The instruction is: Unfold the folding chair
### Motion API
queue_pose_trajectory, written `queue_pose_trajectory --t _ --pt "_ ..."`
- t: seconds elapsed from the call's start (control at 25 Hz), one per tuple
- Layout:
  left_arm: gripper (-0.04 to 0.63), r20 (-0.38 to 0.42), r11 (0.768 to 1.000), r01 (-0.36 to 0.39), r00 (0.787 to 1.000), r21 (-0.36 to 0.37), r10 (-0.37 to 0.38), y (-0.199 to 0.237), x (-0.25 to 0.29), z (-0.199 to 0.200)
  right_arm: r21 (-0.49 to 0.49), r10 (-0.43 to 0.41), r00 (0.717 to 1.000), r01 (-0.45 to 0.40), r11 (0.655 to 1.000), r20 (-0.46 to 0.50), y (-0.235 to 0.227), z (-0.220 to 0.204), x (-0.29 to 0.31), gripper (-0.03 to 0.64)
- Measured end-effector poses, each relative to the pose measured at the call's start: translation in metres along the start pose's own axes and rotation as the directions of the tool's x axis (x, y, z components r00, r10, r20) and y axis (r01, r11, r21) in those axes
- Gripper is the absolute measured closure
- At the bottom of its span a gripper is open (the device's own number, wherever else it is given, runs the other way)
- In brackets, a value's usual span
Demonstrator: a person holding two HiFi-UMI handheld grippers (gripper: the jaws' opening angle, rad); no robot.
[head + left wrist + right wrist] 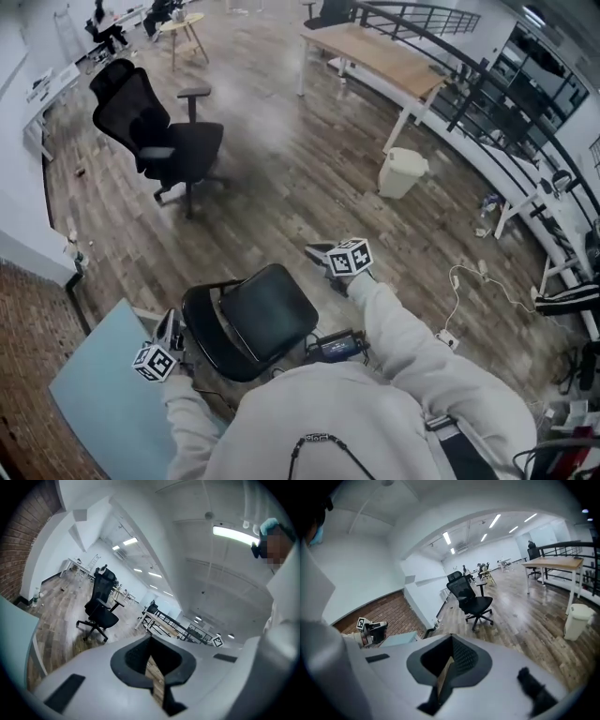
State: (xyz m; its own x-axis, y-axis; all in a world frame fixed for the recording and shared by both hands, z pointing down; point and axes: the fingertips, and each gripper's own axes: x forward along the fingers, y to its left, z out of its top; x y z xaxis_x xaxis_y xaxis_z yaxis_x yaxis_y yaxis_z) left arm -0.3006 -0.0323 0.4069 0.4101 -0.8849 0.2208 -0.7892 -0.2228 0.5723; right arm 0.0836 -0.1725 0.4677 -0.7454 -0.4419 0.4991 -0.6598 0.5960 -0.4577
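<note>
The folding chair (253, 314) has a black padded seat and a black tube frame. It stands on the wood floor right in front of me, seat lying flat. My left gripper (169, 330) is at the chair's left, held up off it, jaws shut on nothing. My right gripper (321, 251) is above the chair's right corner, also shut and empty. In the left gripper view the shut jaws (151, 648) point across the room. In the right gripper view the jaws (449, 649) meet too, and the chair is hidden below both cameras.
A black office chair (155, 131) stands further out on the floor. A white bin (401, 172) sits beside a wooden desk (375, 52) and a dark railing (487, 103). A pale blue table (103, 394) and a brick wall (28, 356) lie at my left. Cables (459, 291) trail at the right.
</note>
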Motion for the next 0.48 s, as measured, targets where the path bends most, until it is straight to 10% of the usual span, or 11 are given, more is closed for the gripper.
queue_pose_trajectory --t 0.48 --pt "0.589 -0.026 0.964 0.037 0.999 0.265 -0.031 -0.052 0.007 0.052 -0.076 -0.11 0.98 0.124 0.989 0.168 0.113 0.06 -0.04 0.609"
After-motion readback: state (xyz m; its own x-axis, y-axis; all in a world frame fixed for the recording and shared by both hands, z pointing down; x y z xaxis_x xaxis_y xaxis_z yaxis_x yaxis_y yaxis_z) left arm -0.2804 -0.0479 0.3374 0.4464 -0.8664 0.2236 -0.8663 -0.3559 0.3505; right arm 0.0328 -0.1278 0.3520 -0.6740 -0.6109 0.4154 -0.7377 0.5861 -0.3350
